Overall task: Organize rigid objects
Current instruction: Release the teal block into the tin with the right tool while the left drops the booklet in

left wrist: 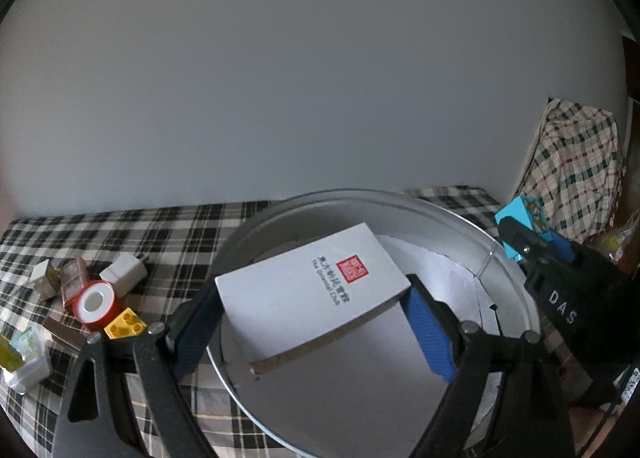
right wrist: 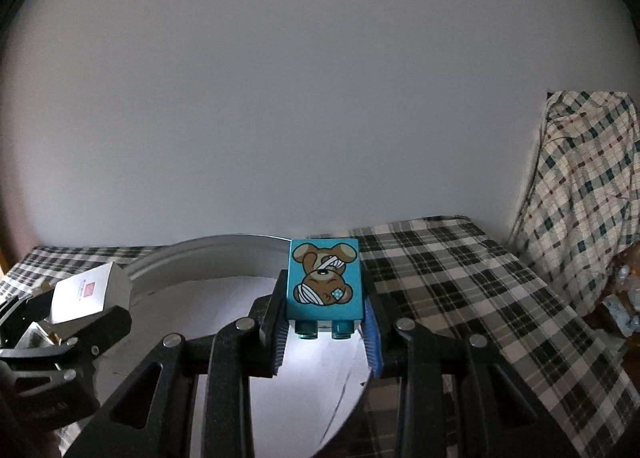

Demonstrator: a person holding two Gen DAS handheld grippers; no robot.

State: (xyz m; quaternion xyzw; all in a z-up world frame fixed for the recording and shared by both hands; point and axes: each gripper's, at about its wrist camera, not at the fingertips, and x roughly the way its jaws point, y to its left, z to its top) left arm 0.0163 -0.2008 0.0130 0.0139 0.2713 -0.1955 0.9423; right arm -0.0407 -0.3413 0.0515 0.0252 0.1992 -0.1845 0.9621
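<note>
My left gripper point(left wrist: 316, 322) is closed on the white box point(left wrist: 308, 290), tilted over the metal basin point(left wrist: 516, 294). My right gripper point(right wrist: 326, 328) clamps the teal bear brick point(right wrist: 325, 278) above the rim; both may collide if released together

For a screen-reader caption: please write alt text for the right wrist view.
The right gripper holds a turquoise toy brick printed with a bandaged bear over a round metal tray on a plaid cloth. At left, the left gripper holds a white box.
</note>
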